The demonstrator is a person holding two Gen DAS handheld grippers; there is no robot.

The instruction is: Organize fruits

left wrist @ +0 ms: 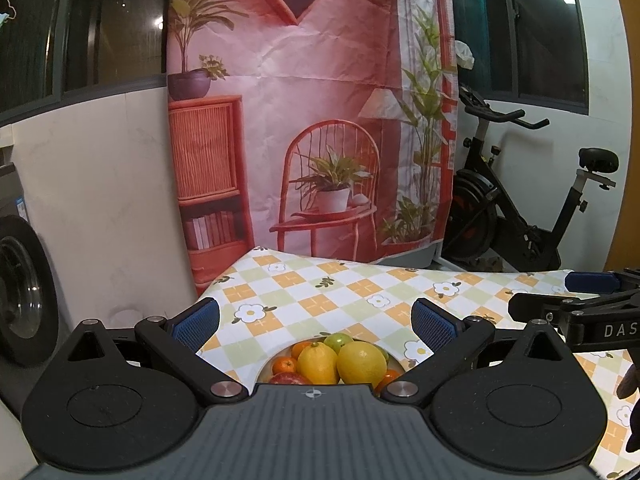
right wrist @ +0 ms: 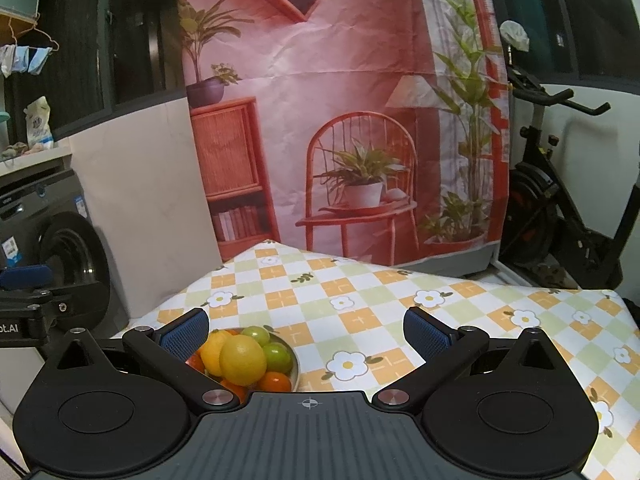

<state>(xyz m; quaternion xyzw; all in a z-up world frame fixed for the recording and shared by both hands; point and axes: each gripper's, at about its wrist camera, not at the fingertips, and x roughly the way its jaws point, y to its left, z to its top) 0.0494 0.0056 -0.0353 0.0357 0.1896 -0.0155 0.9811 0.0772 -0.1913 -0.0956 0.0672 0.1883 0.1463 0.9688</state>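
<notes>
We hold both grippers above the table with jaws wide apart and empty: the left gripper (left wrist: 316,322) directly over the bowl (right wrist: 295,364) of fruits (left wrist: 340,360), the right gripper (right wrist: 306,330) just right of the bowl. Behind the bowl hangs a pink backdrop (left wrist: 312,100).

near side of the fruit bowl (left wrist: 394,361) behind the left claw's (left wrist: 316,322) body; lower fruits unidentifiable

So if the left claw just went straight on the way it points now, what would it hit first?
Probably nothing close: the open left claw points over the fruit bowl and the checked tablecloth. The printed backdrop behind looks first in line, though depth is unclear.
</notes>
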